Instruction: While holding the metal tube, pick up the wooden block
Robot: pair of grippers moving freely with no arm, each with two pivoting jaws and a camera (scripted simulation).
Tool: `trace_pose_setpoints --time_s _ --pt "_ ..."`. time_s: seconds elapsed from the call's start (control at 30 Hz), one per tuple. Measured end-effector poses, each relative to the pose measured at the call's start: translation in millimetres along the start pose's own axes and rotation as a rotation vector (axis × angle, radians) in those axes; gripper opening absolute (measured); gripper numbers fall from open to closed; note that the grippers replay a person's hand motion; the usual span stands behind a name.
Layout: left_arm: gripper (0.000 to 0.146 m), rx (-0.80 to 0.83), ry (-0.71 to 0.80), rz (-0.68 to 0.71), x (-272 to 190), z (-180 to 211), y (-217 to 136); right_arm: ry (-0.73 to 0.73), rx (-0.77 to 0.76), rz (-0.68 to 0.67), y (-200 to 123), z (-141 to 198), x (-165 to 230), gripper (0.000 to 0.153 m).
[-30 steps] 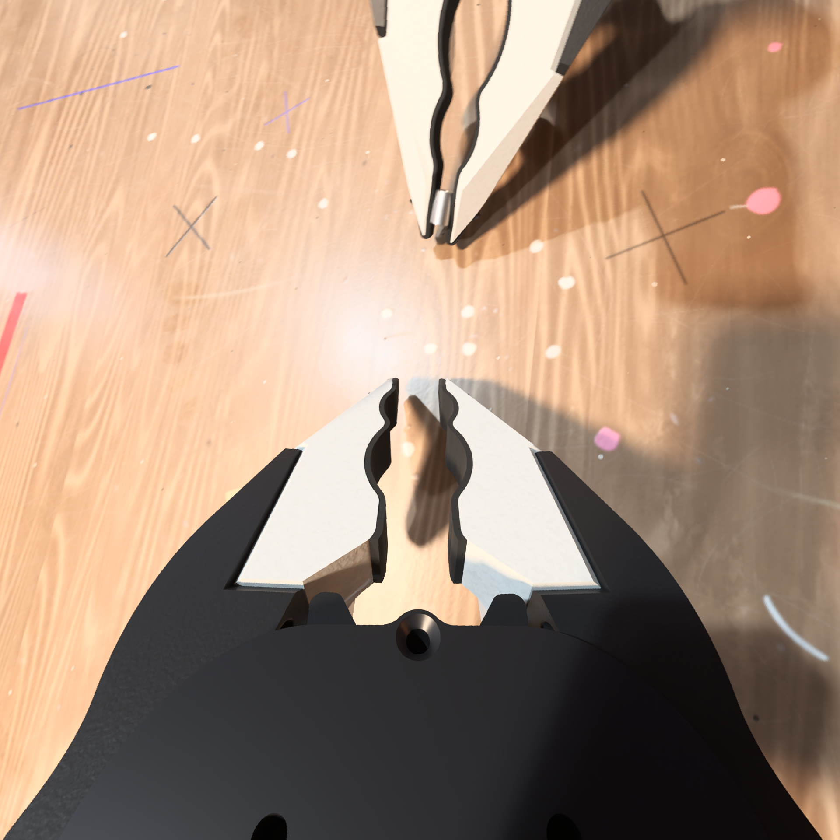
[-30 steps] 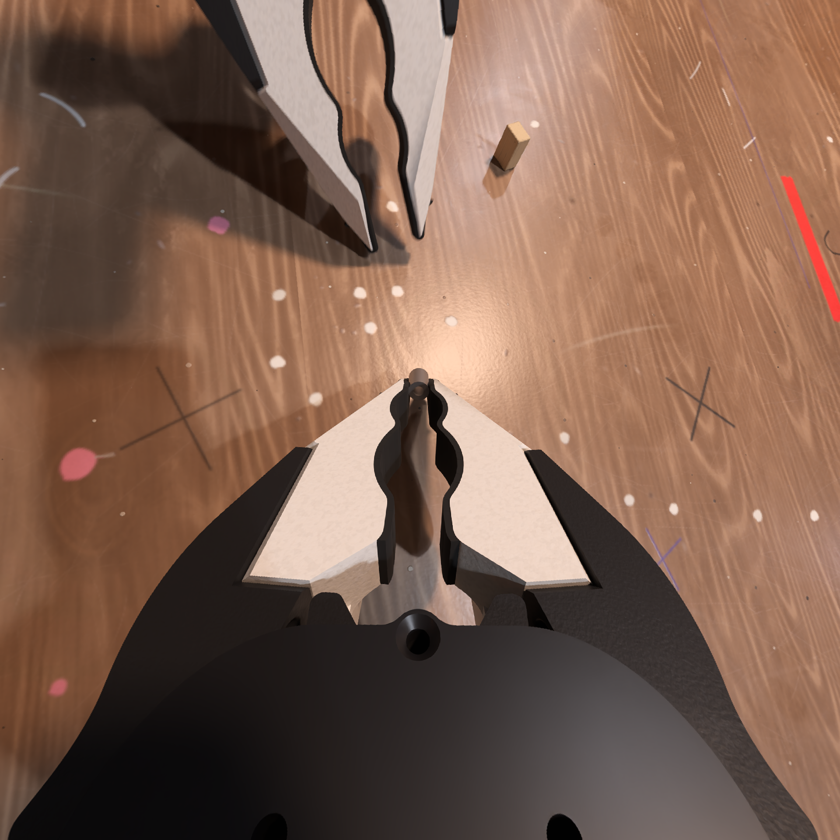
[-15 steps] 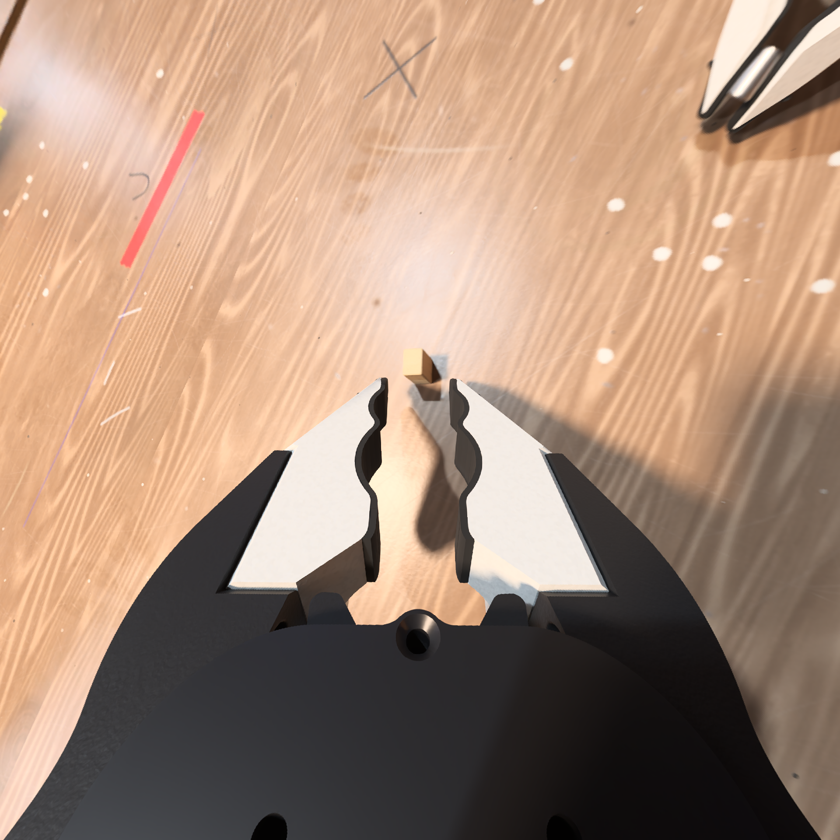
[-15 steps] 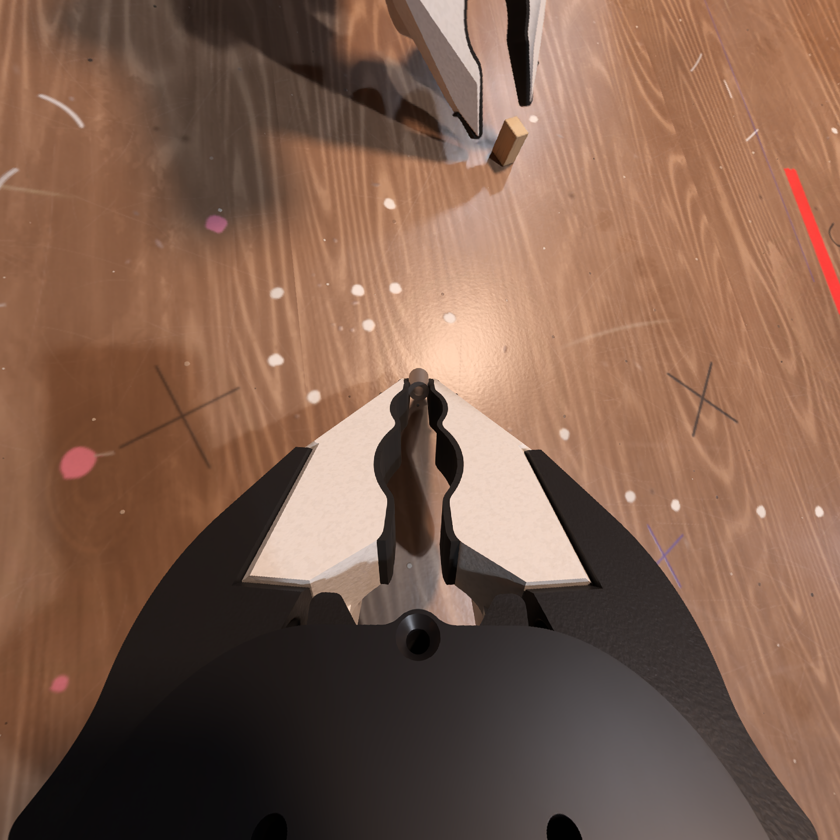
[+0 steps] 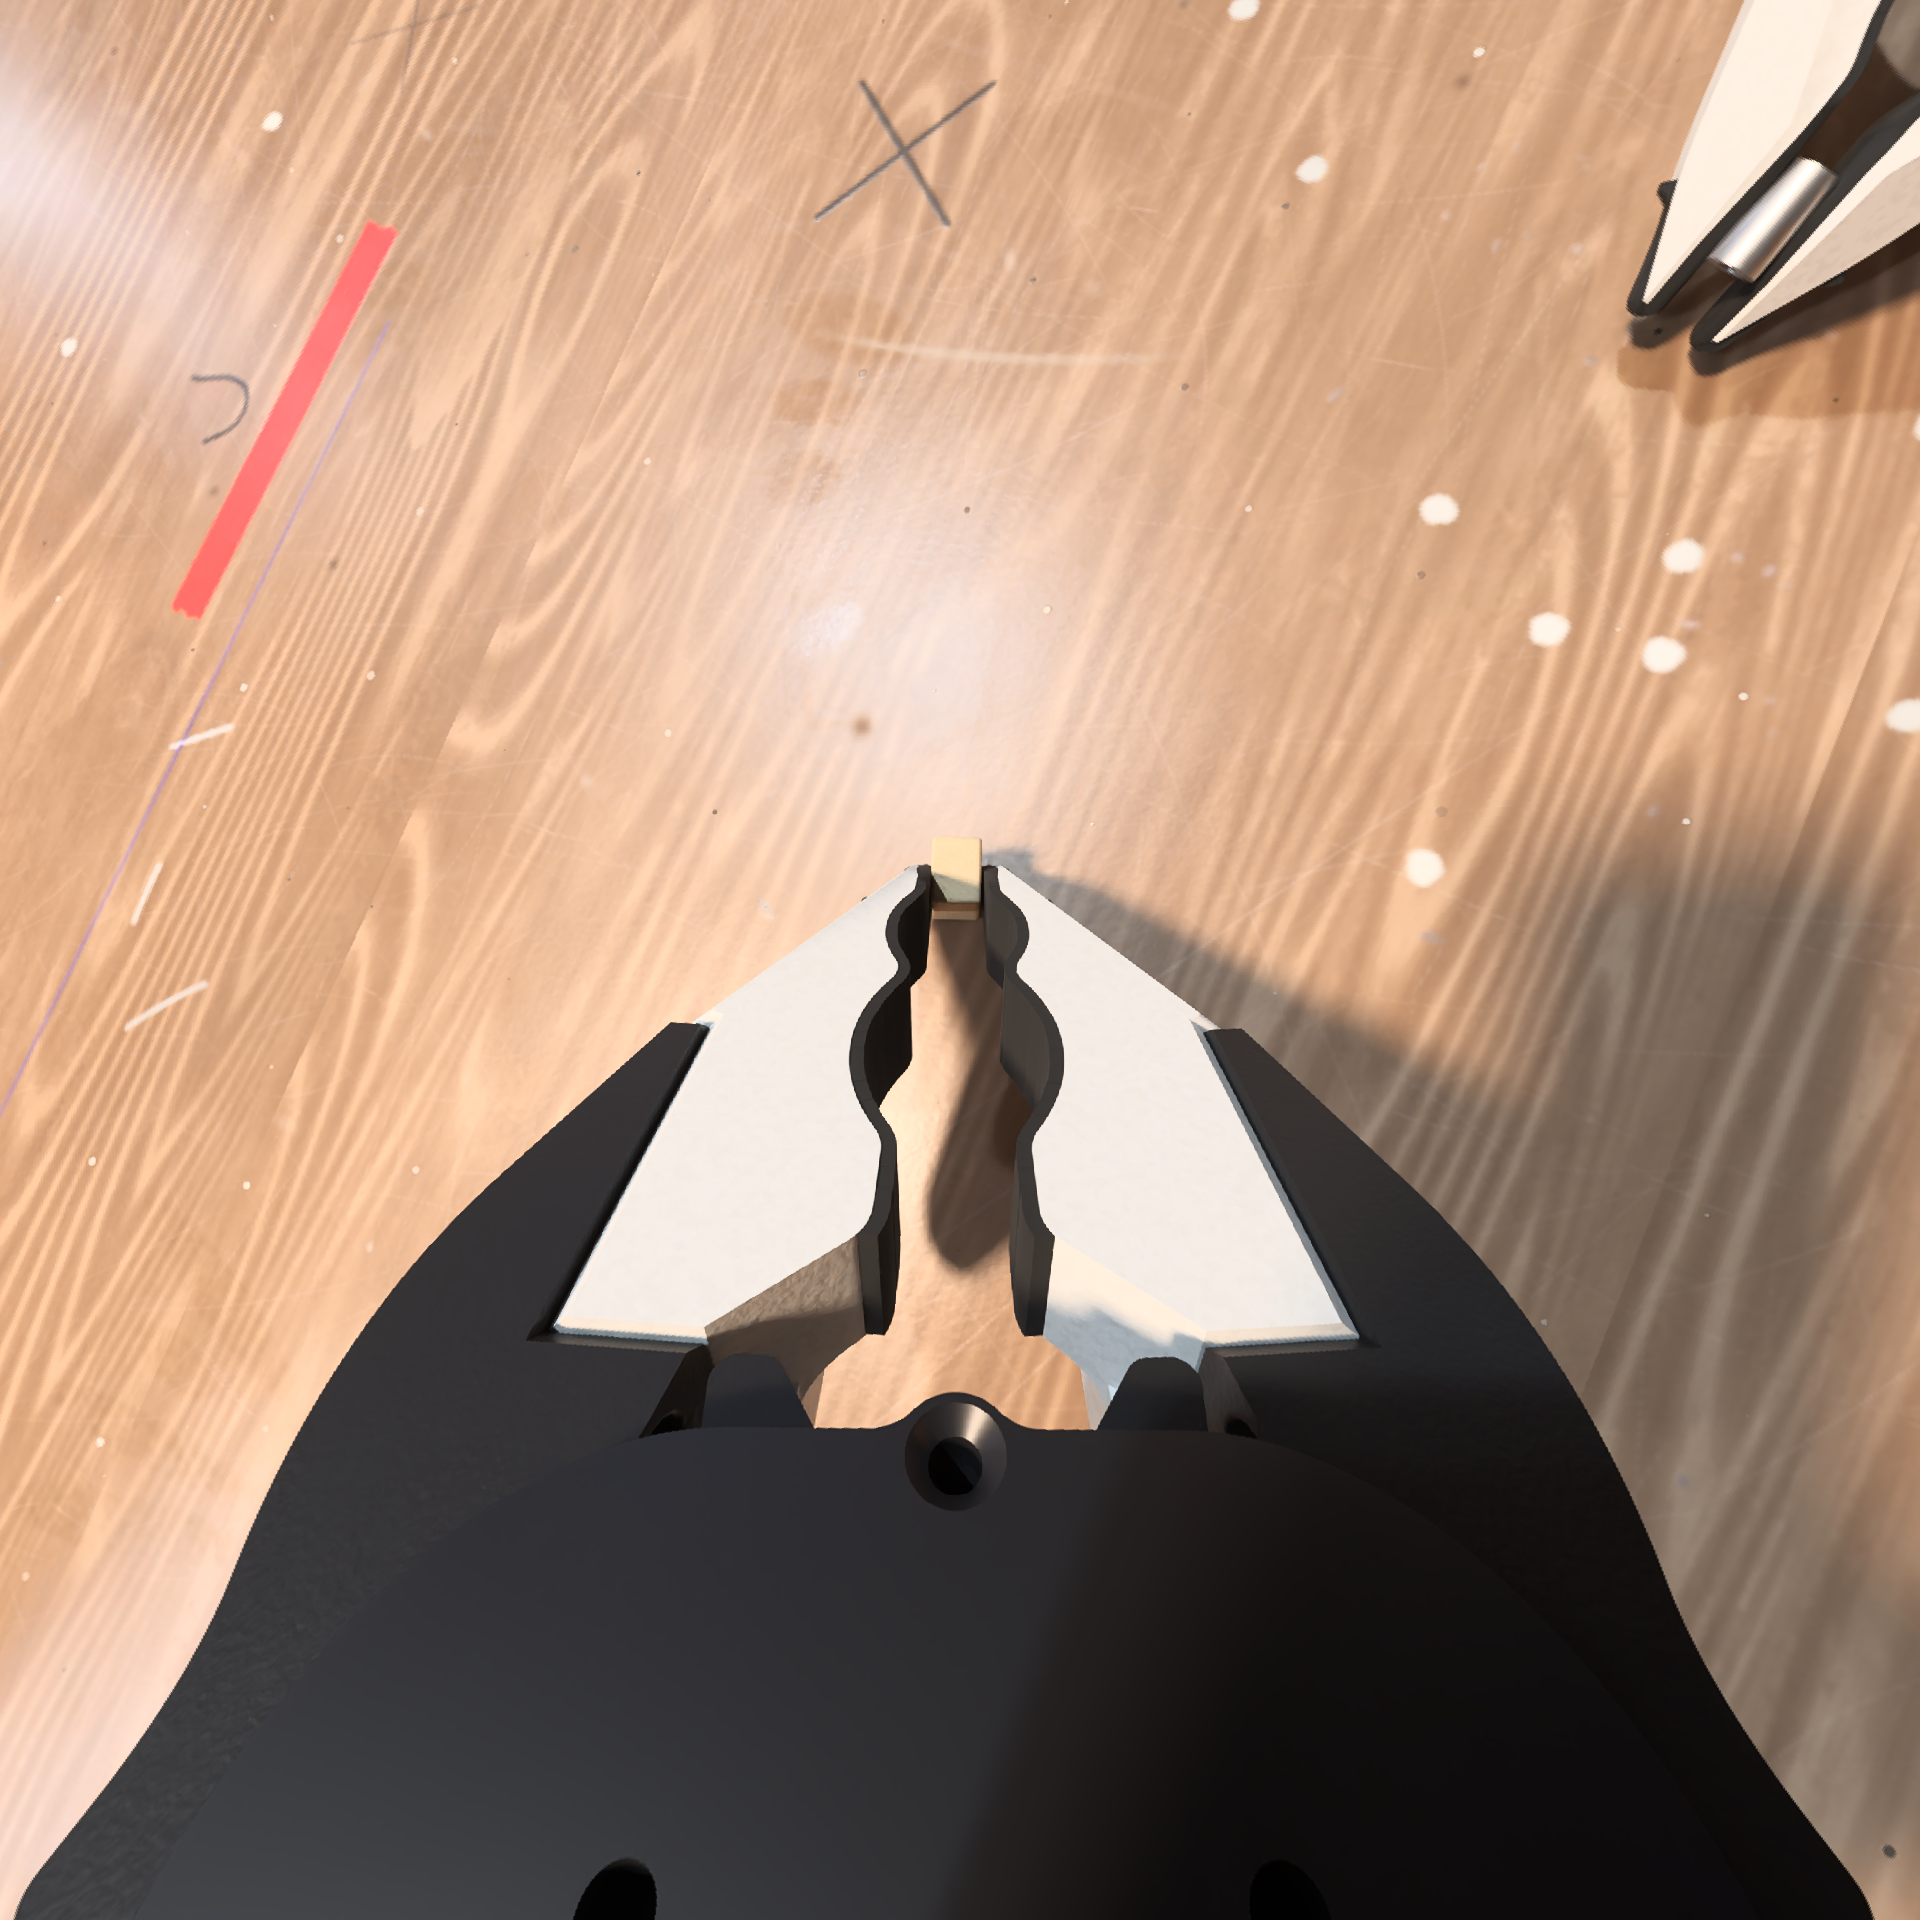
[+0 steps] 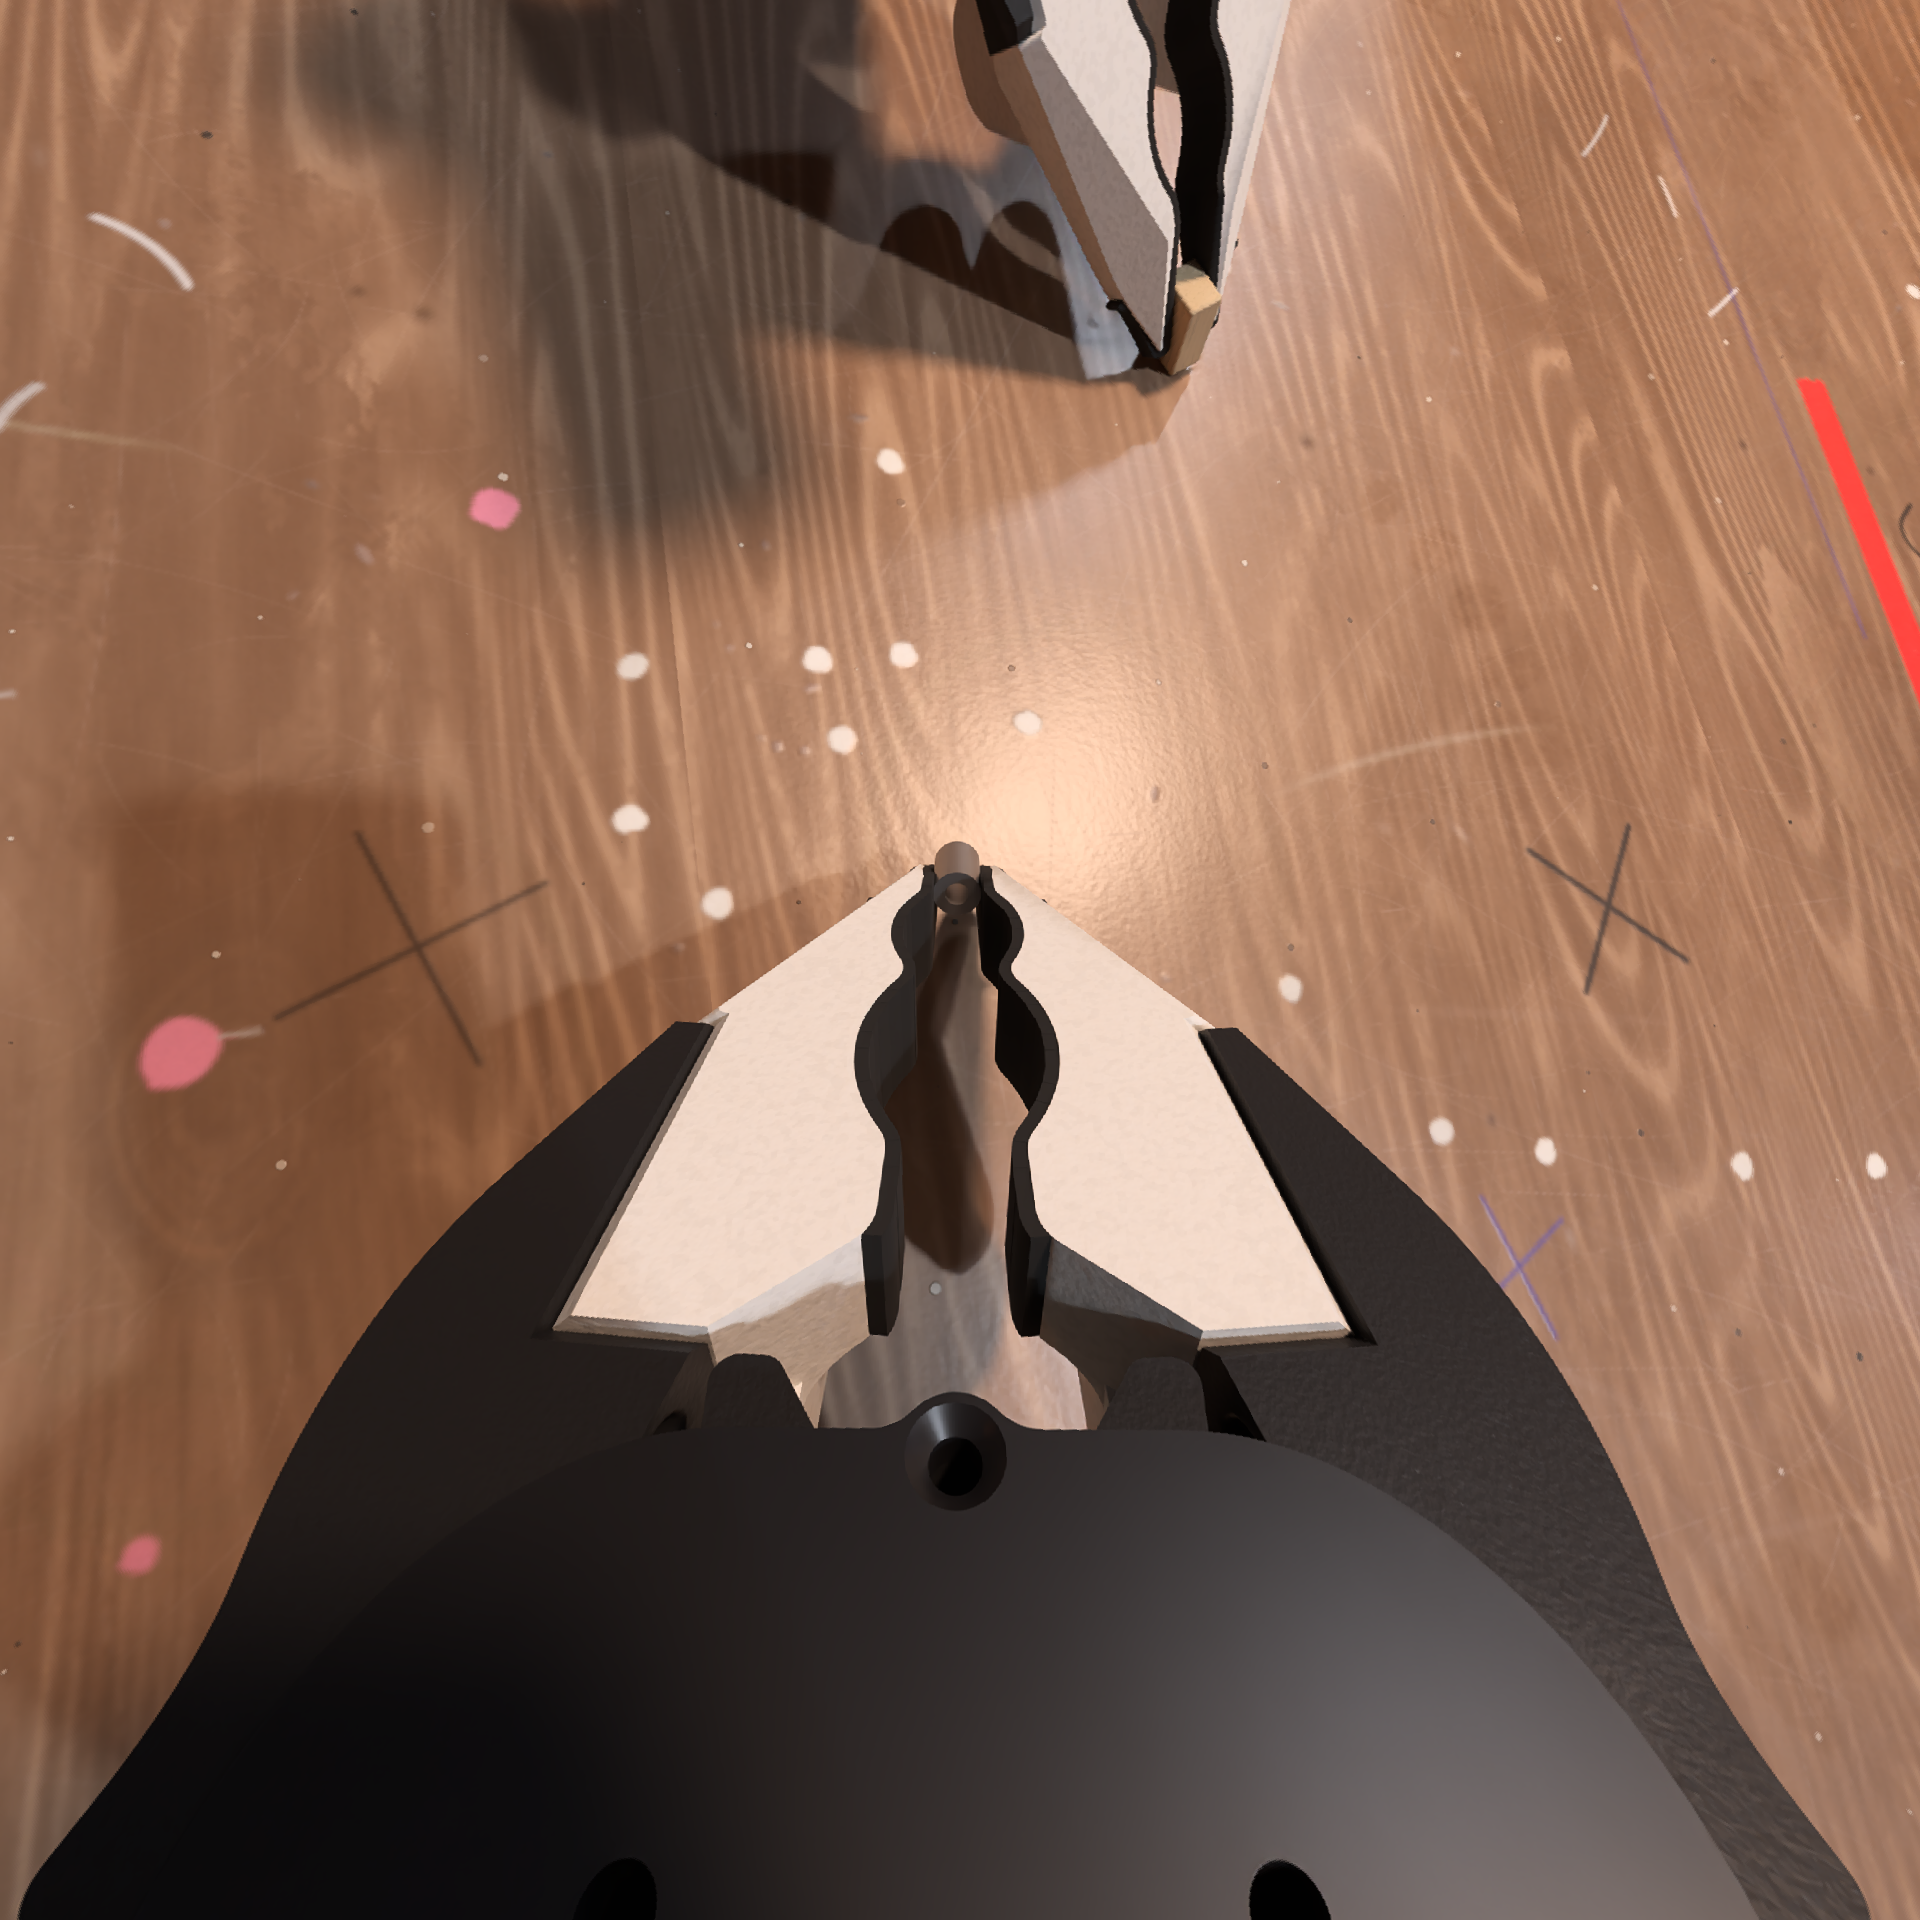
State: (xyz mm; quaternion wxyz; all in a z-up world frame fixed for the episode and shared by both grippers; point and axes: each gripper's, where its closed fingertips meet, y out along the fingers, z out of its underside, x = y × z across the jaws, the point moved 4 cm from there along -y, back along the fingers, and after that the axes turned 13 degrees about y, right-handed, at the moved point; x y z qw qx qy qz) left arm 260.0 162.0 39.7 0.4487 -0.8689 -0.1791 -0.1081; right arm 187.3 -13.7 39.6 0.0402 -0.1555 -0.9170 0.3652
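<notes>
table: glossy wood-grain tabletop (image 5: 1143,623), speckled with white and pink paint spots, pencilled crosses, one red tape strip (image 5: 281,416) at the left
left gripper: black body, white fingers (image 5: 957,896), clamped on the small pale wooden block (image 5: 956,871) at the very tips (from the right wrist view the block's lower end looks to be touching the table)
right gripper: same build (image 6: 957,891), well apart from the left, closed on the short silver metal tube (image 6: 957,883), tube end-on between the tips
</notes>
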Motion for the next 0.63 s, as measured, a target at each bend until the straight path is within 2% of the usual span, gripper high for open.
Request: trace_pose_setpoints --time_s 0.63 --pt "0.008 -0.079 0.069 0.014 -27 -14 -25 0.002 0.005 -0.003 0 1 0 0.007"
